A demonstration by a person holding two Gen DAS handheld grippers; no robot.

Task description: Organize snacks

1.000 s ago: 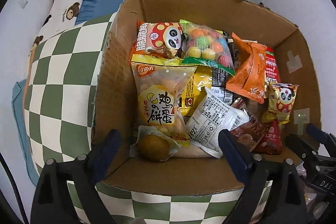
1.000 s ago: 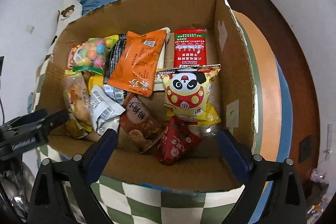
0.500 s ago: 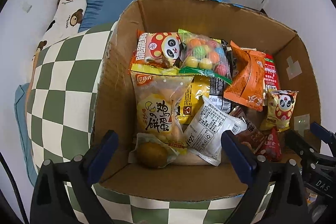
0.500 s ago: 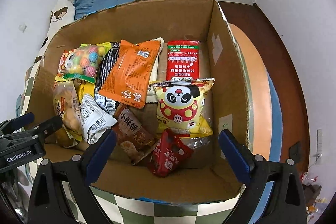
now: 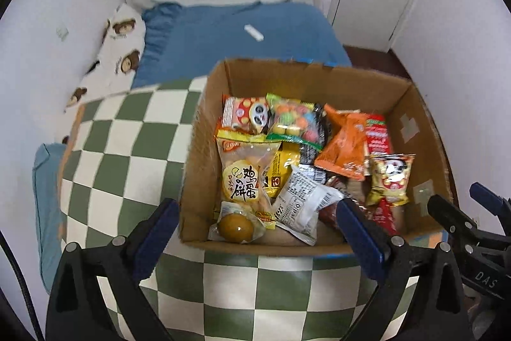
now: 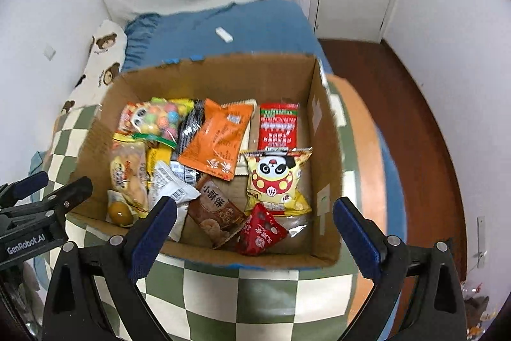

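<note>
Holding roughly eleven snack packets: one cardboard box (image 6: 322, 155).

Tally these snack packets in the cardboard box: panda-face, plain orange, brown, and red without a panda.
panda-face packets: 2
plain orange packet: 1
brown packet: 1
red packets without a panda: 2
Total: 6

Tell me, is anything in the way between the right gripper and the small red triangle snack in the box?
Nothing visible blocks it. The red triangle snack lies on top near the box's front wall, uncovered. The right gripper hovers above the box front, jaws wide apart and empty. Only the low cardboard wall sits near that path.
</note>
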